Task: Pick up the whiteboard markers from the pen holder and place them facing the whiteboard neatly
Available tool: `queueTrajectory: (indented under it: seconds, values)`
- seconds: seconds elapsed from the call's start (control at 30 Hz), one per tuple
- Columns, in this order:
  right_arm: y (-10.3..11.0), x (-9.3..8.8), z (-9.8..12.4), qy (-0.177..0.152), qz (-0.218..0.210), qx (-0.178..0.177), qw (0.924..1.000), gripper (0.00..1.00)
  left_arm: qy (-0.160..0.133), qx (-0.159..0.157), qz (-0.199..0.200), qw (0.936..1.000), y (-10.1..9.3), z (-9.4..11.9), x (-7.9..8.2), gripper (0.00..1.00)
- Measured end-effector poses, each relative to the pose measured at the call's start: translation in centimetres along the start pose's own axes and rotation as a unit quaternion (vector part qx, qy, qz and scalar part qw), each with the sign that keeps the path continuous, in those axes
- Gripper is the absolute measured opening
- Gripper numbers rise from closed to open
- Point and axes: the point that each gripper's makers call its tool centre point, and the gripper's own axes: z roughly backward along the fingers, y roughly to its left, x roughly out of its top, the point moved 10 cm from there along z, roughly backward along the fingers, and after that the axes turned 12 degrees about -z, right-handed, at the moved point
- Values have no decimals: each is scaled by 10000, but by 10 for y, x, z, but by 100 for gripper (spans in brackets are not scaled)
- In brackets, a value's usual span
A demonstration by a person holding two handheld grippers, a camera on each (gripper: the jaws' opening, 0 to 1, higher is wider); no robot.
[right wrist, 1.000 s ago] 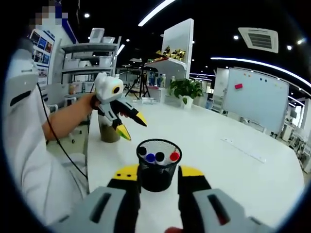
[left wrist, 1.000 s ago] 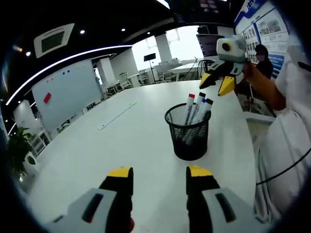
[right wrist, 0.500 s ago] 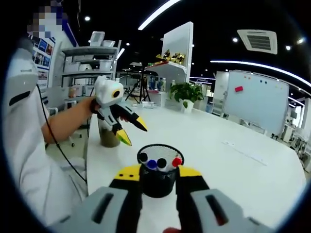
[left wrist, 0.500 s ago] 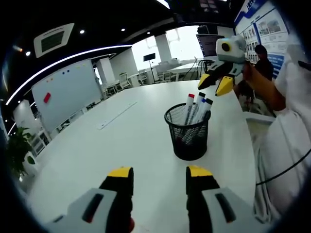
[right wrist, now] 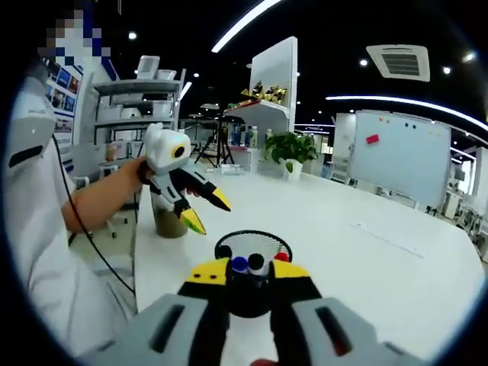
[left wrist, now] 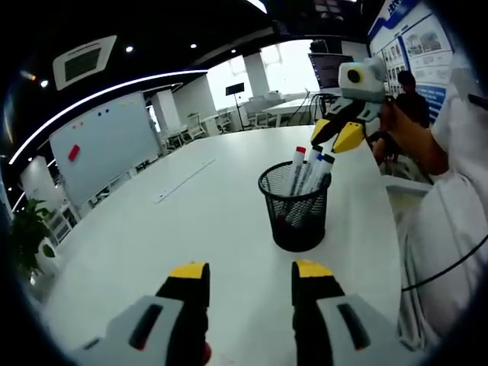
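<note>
The mesh pen holder [left wrist: 296, 213] hides the whiteboard markers' [left wrist: 309, 169] lower barrels. In the right gripper view, the right hand-held gripper [right wrist: 248, 273] covers the holder's front.

One pen holder [left wrist: 296, 213]; three markers [left wrist: 308, 169] (caps up).

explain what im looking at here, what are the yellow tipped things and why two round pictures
Nobody's robot here: a person holds a hand tool in each hand, each with two yellow-tipped jaws and its own fisheye camera, hence two round pictures. The left gripper view looks along the left tool, whose jaws stand apart, holding nothing. It shows a white table with a black mesh pen holder full of whiteboard markers, and a whiteboard across the room. The right tool hangs over the markers there. The right gripper view, from the opposite side, looks along the right tool's jaws at the marker caps, narrowly apart; whether they grip one, I cannot tell. A cup stands behind.
</note>
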Motion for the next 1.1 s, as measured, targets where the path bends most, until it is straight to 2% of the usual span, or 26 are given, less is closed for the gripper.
queueTrajectory:
  seconds: [1.1]
  values:
    - [-5, -1, -10, -105, -303, -75, 9995, 9, 13, 19, 2, 10000, 0, -1, 0, 45]
